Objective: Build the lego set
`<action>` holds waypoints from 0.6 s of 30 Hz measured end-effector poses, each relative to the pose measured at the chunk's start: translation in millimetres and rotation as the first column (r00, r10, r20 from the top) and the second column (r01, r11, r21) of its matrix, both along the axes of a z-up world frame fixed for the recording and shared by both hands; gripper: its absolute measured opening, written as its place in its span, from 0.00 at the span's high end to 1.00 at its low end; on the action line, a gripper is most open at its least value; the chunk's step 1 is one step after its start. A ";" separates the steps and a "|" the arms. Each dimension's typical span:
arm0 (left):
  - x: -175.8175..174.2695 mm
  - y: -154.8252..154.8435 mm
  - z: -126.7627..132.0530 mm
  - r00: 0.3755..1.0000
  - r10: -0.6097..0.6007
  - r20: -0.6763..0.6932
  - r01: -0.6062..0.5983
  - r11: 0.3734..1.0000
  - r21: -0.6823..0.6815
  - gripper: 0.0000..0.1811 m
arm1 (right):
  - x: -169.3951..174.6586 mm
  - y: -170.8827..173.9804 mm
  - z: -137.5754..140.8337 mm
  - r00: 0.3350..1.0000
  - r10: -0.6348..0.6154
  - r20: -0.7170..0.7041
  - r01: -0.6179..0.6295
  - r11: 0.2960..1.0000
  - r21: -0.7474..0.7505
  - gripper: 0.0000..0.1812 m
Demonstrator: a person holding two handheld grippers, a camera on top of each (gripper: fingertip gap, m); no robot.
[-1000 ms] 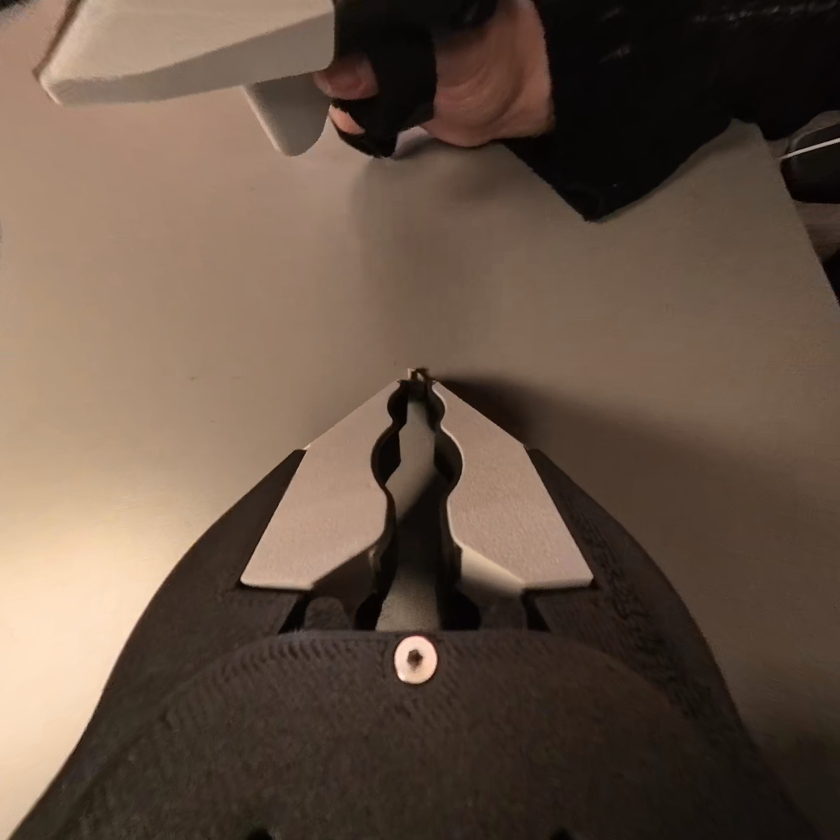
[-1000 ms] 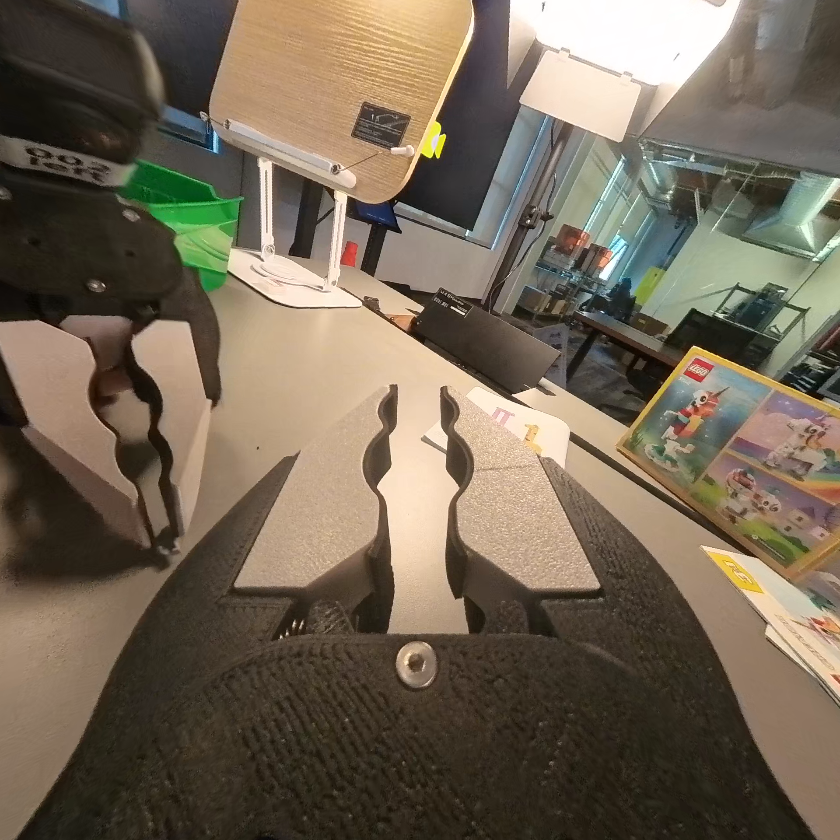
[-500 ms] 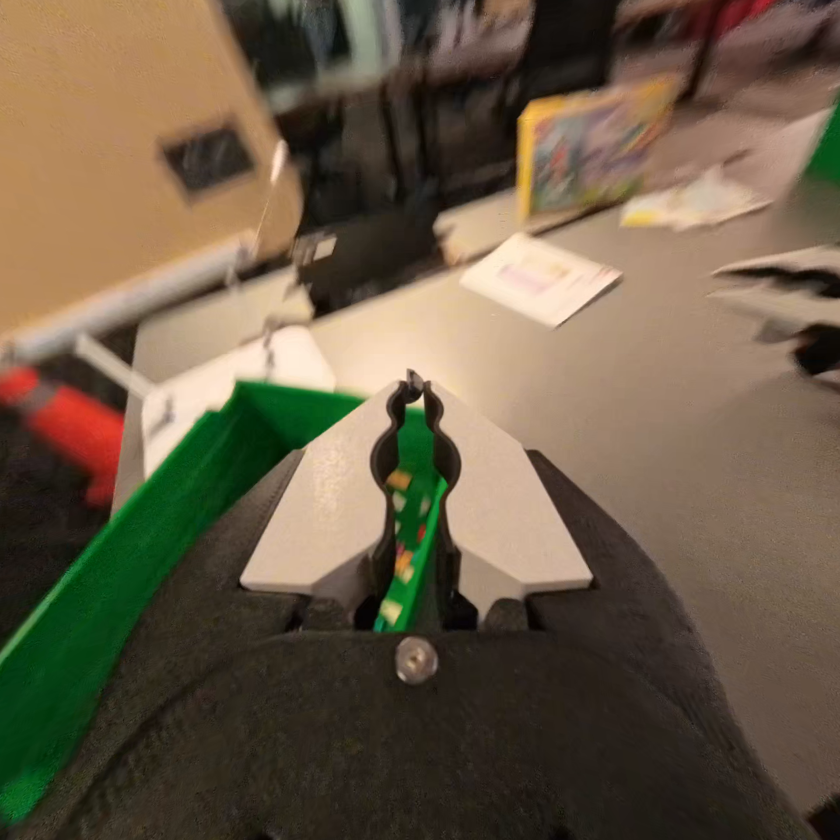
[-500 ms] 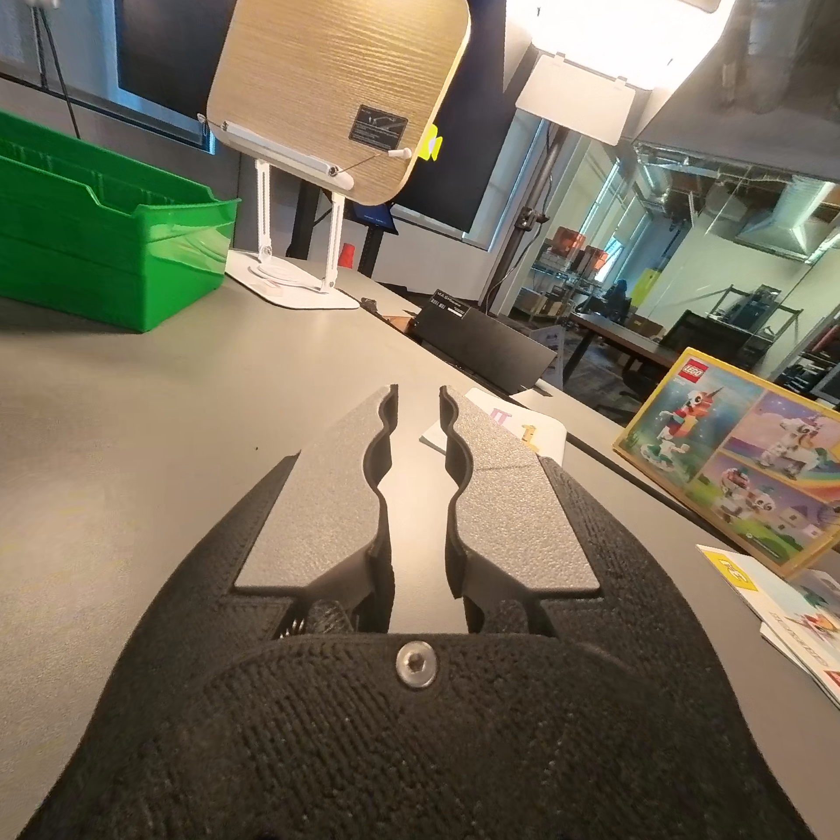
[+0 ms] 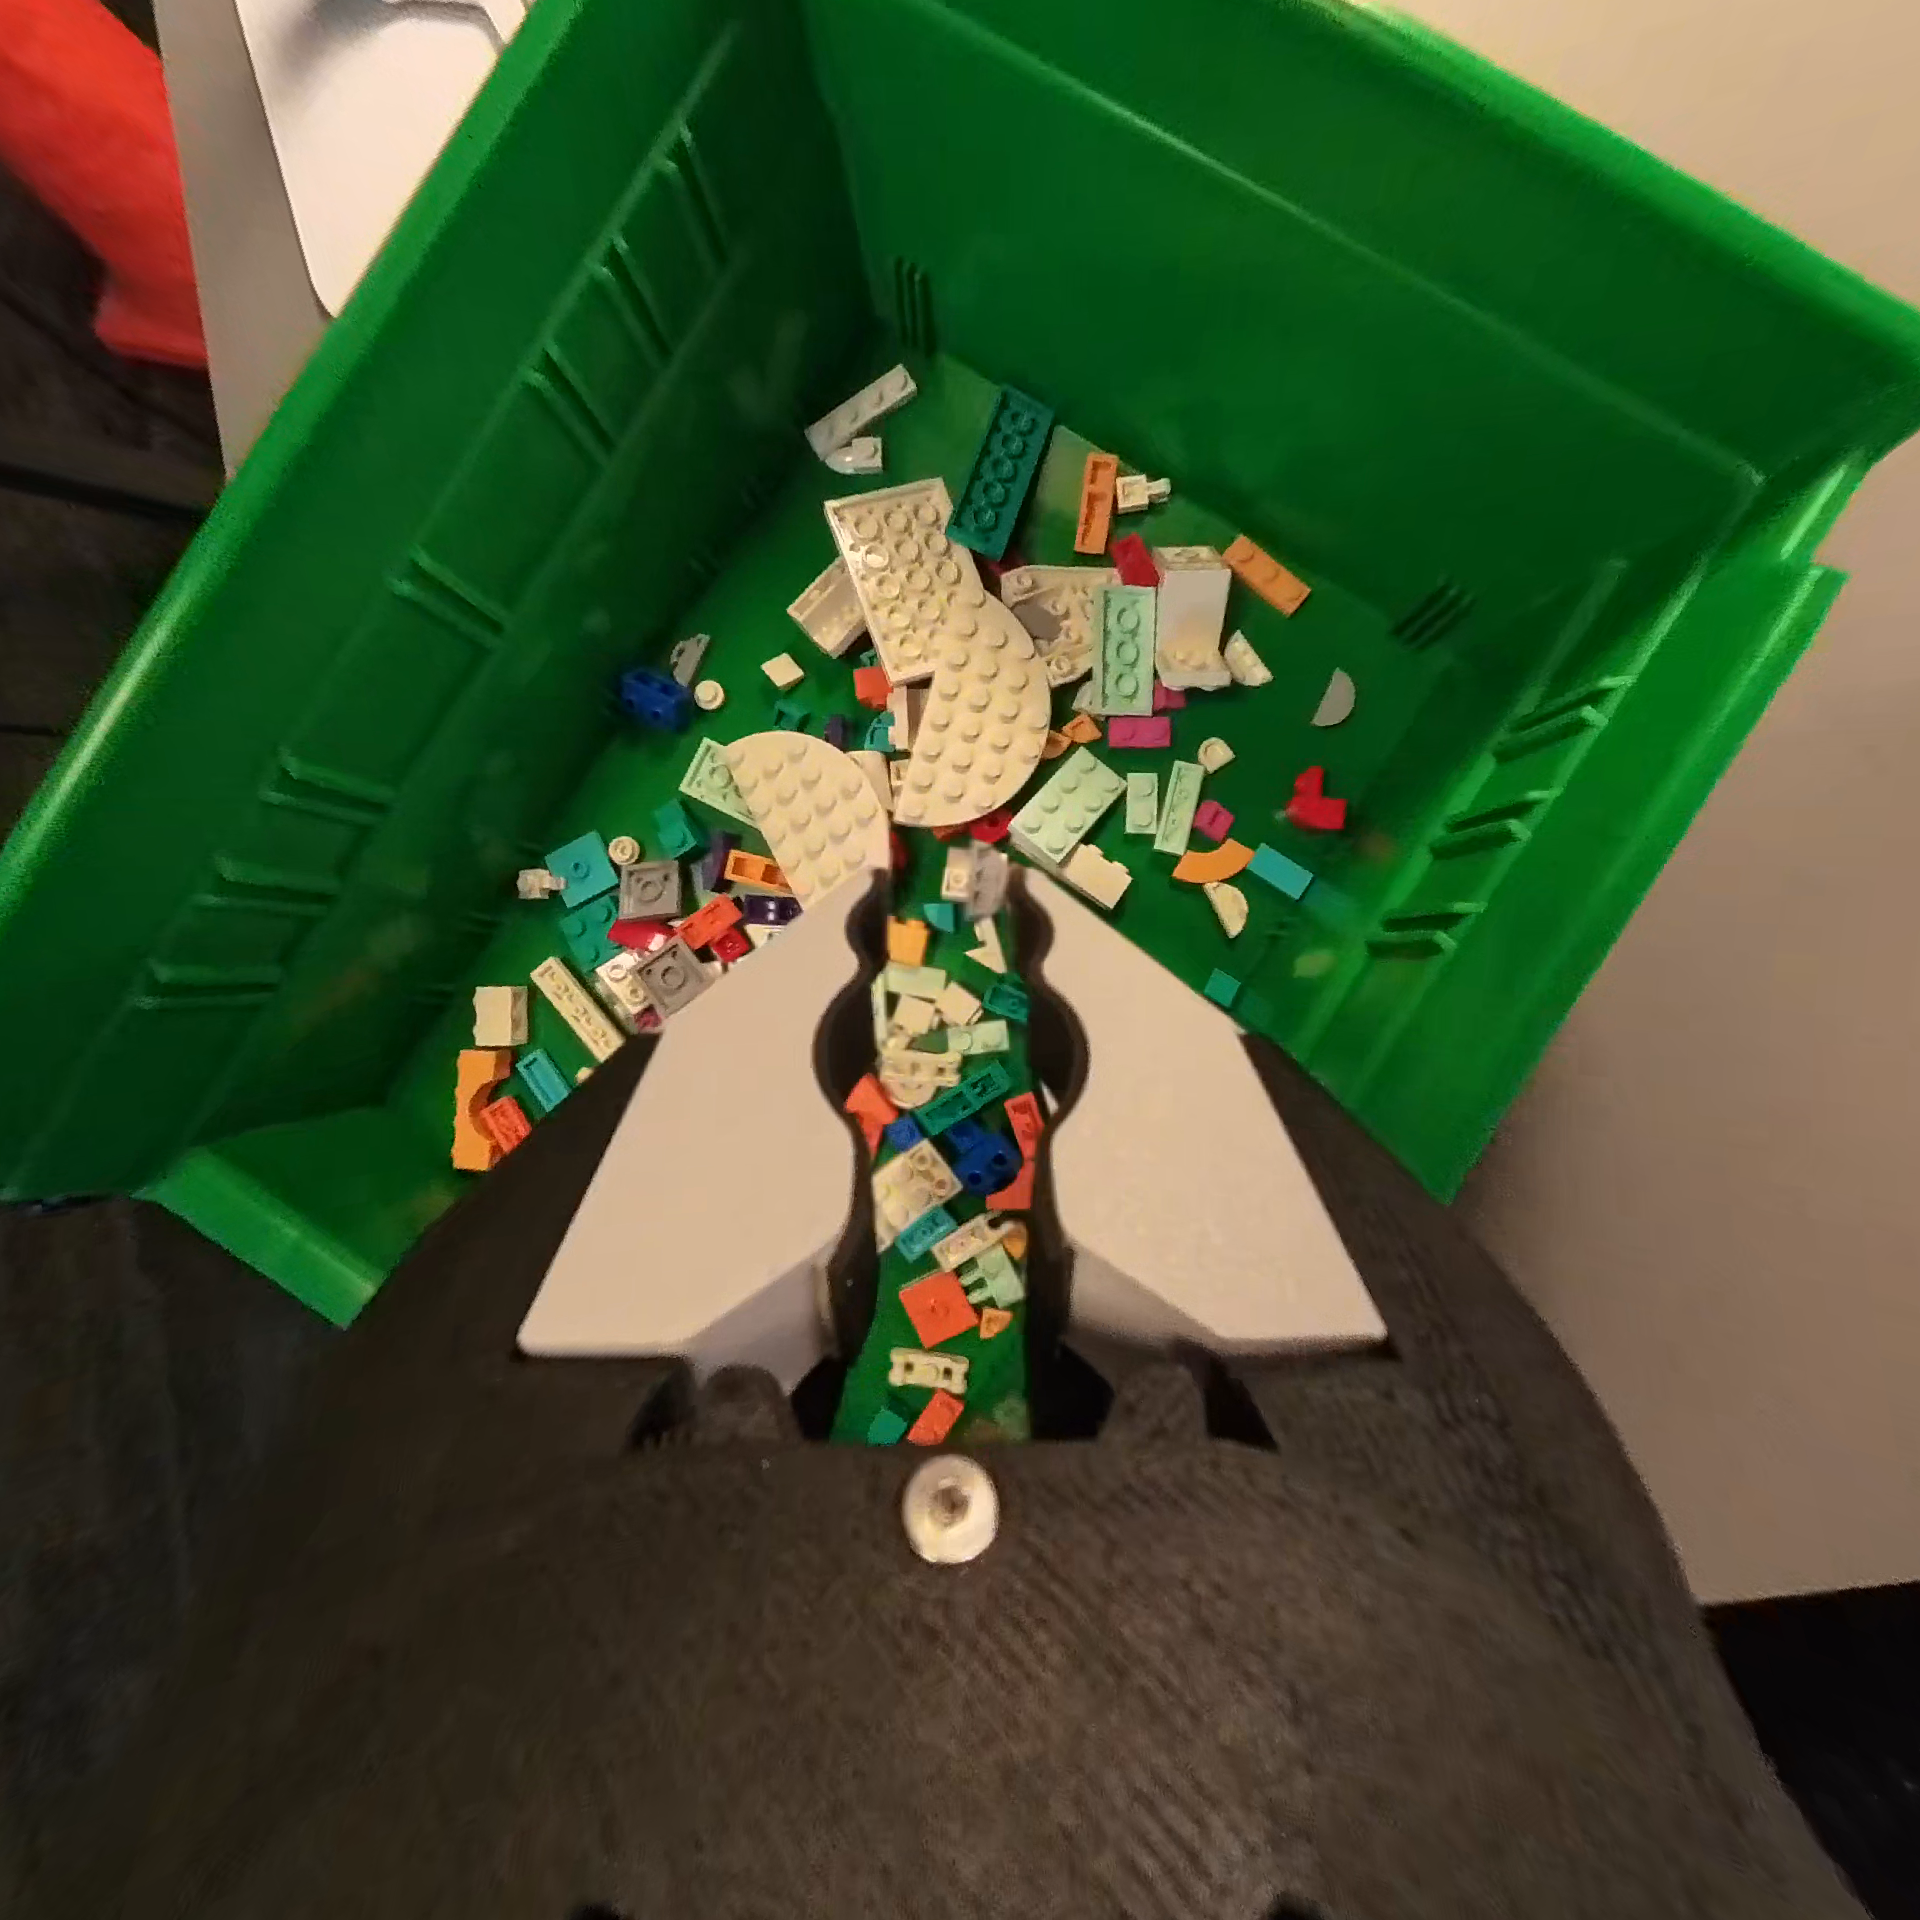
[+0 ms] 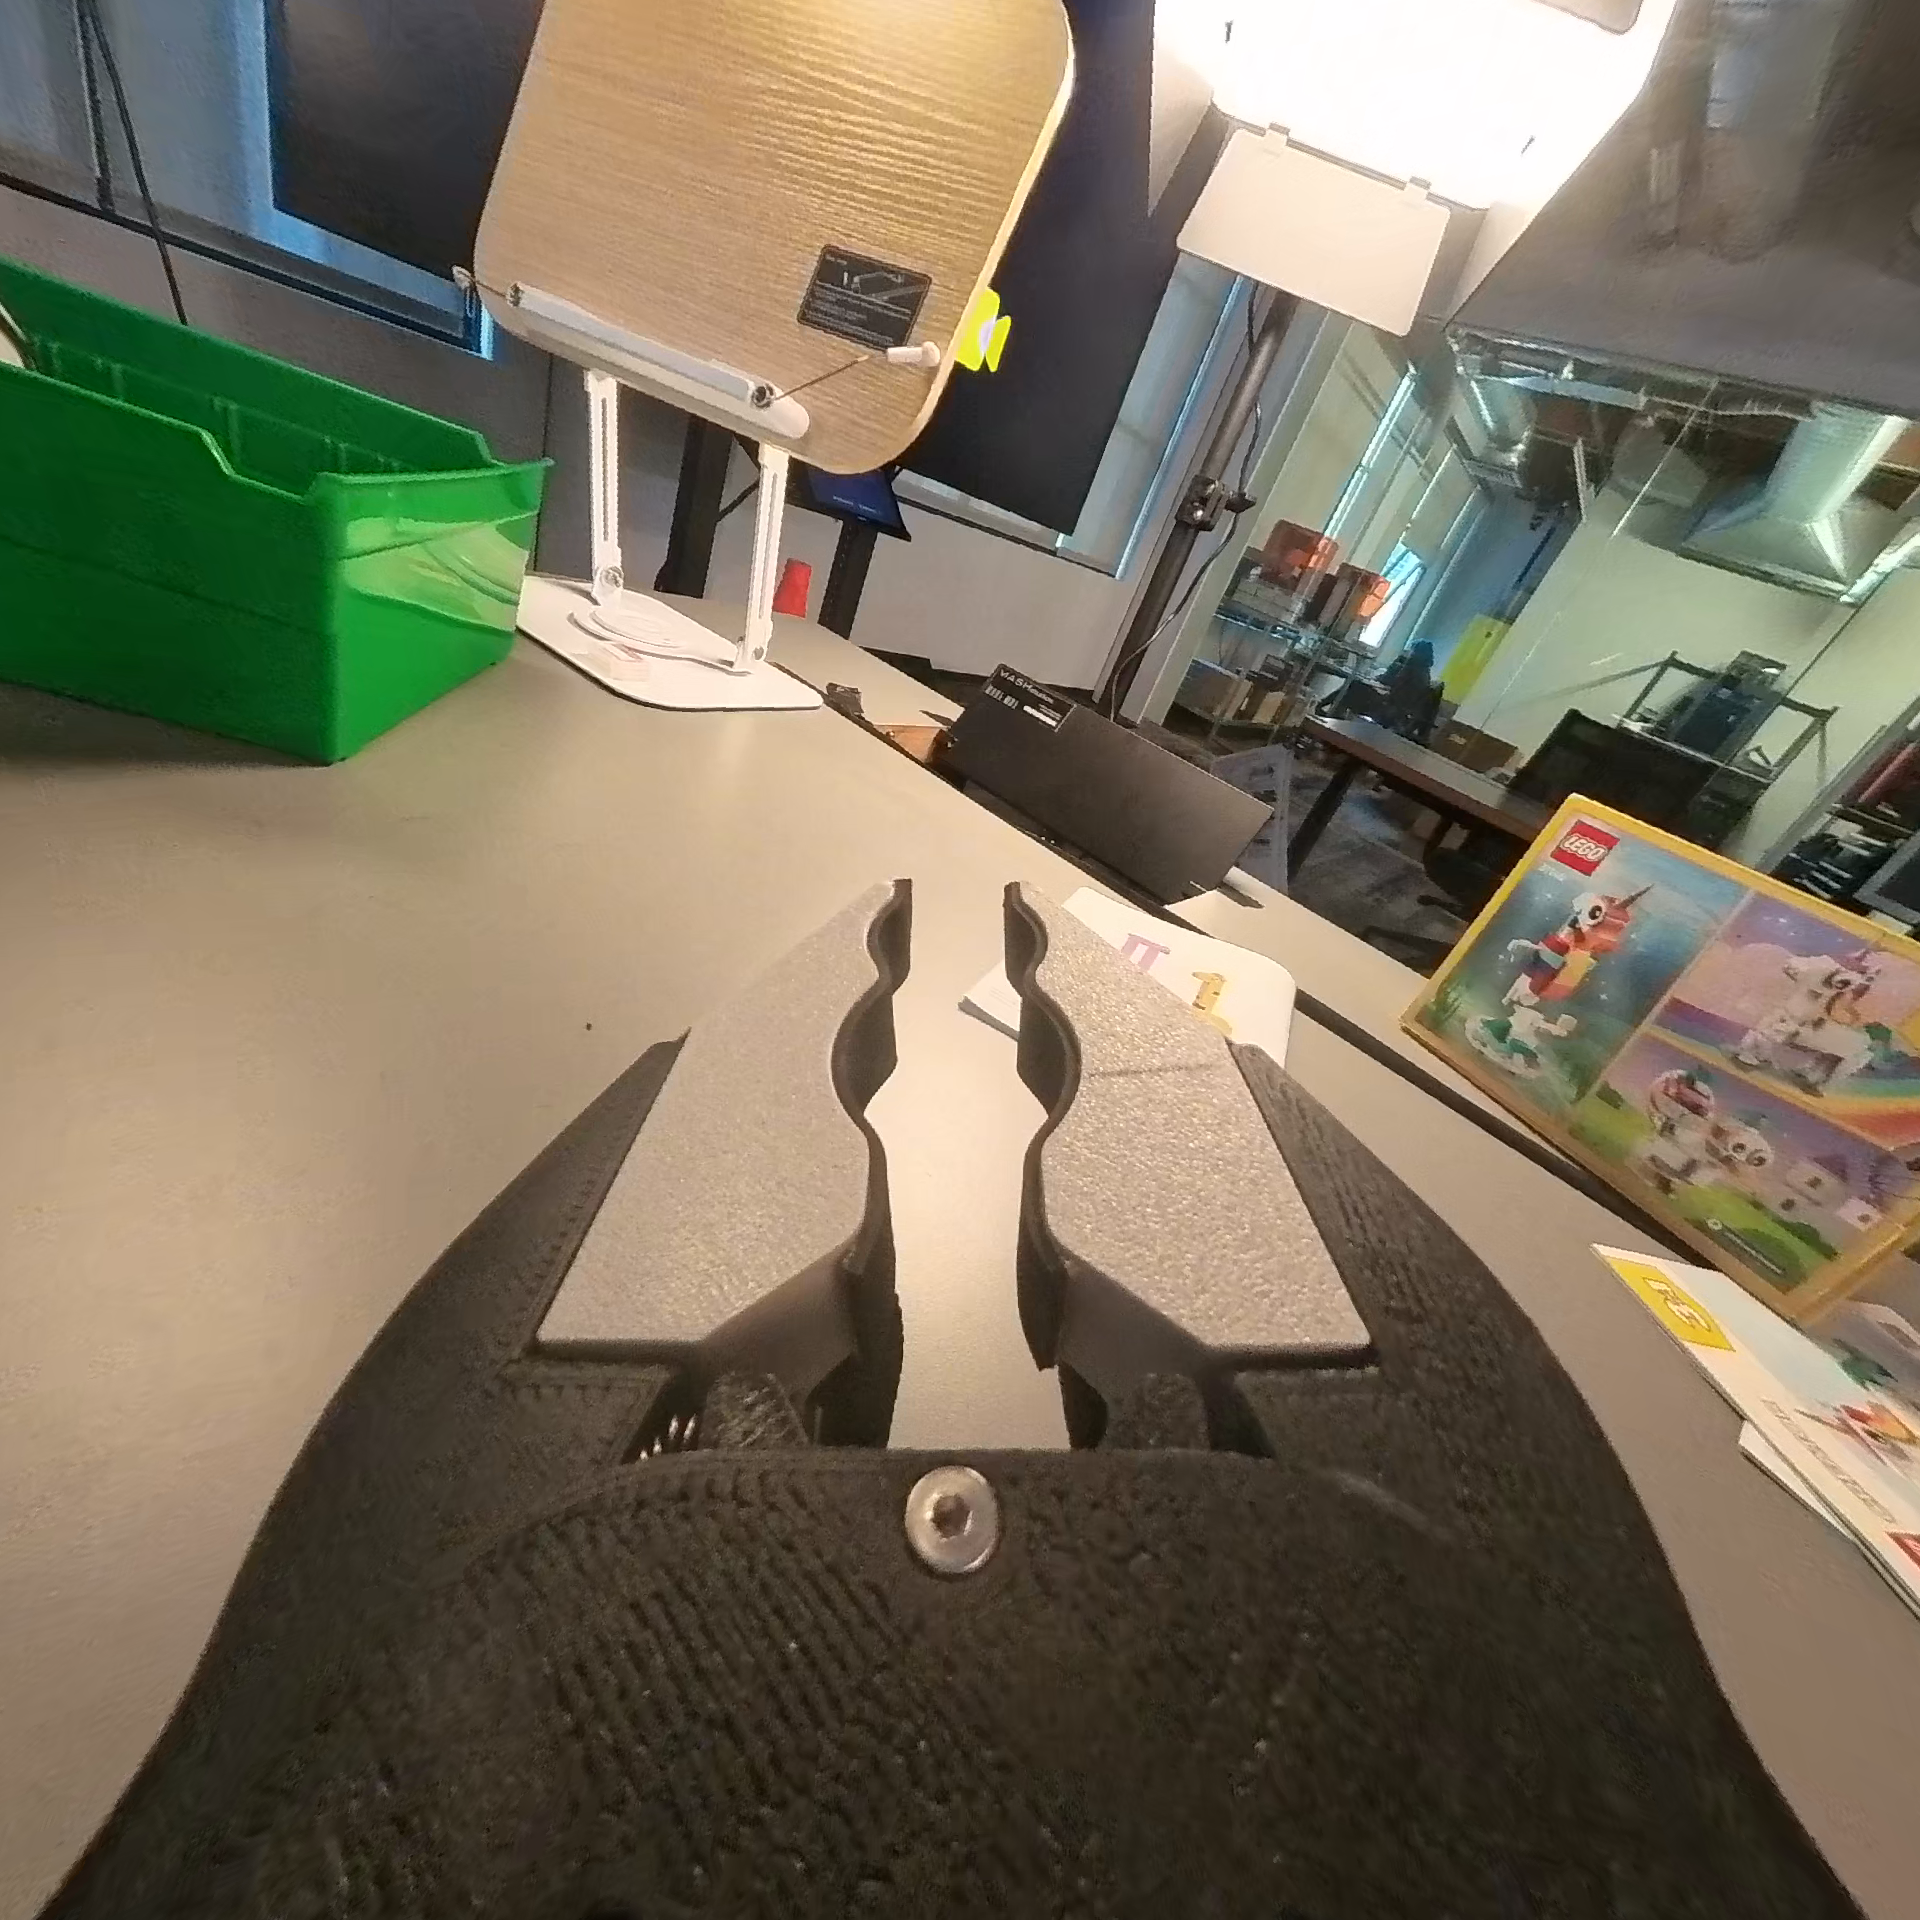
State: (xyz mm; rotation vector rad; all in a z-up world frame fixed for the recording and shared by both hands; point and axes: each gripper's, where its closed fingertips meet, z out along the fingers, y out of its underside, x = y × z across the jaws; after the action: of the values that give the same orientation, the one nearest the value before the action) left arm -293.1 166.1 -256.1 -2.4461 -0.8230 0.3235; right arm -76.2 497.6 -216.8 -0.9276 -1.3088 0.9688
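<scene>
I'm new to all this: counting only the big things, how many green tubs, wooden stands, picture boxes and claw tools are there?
Green plastic bin of loose bricks: 1
Wooden-board stand on white legs: 1
Yellow-edged cardboard picture box: 1
Handheld two-finger grippers: 2, left gripper and right gripper
Total: 5

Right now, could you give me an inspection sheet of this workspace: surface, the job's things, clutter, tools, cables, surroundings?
Surface: grey table, mostly bare.
Job's things: green bin holding loose bricks; set box; booklets beside it.
Clutter: wooden stand on a white base; black box; paper.
Tools: left tool over the bin, slightly open, empty; right tool low over the table, open, empty.
Cables: thin one on the wall behind the bin.
Surroundings: glass-walled room, shelves, lamp.
</scene>
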 end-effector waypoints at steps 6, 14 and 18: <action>-1.0 -1.9 -6.9 0.999 0.012 0.042 -0.011 1.000 -0.008 0.74 | 0.0 -0.8 0.2 1.000 0.002 0.000 -0.002 1.000 0.004 0.91; 8.4 -29.5 40.8 0.998 0.042 -0.056 -0.030 0.980 0.198 0.76 | 4.4 4.3 5.6 0.999 -0.022 -0.029 0.022 1.000 -0.008 0.91; 41.4 -41.8 77.3 0.995 -0.078 -0.056 0.096 0.862 0.498 0.70 | 4.2 6.1 5.9 0.999 -0.026 -0.031 0.025 1.000 -0.019 0.91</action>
State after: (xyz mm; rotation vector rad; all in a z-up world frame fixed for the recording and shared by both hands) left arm -251.6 124.3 -178.8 -1.9733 -0.6756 0.0969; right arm -72.0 503.7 -210.9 -0.9377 -1.2614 0.9734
